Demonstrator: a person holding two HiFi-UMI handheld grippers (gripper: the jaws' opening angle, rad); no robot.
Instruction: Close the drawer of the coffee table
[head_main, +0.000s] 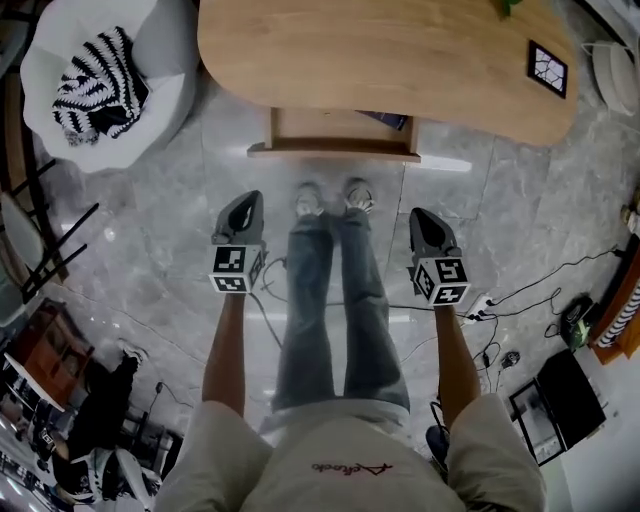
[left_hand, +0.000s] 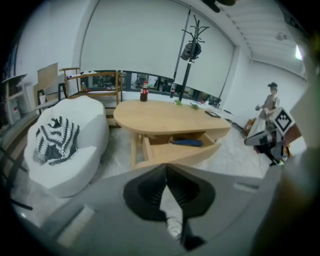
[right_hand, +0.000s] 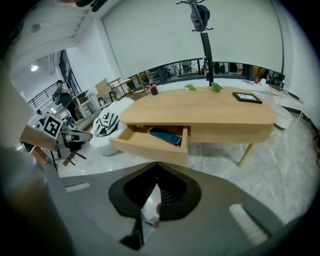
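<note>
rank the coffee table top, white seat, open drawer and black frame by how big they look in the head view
1. coffee table top
2. white seat
3. open drawer, partly hidden under the top
4. black frame
No two look close in size.

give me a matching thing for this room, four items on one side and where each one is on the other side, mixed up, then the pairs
1 drawer
2 striped cloth
3 black frame
4 blue item

a on the white seat
b flat on the table top
c inside the drawer
d pulled out from under the table top

Pairs: 1-d, 2-a, 3-b, 4-c
</note>
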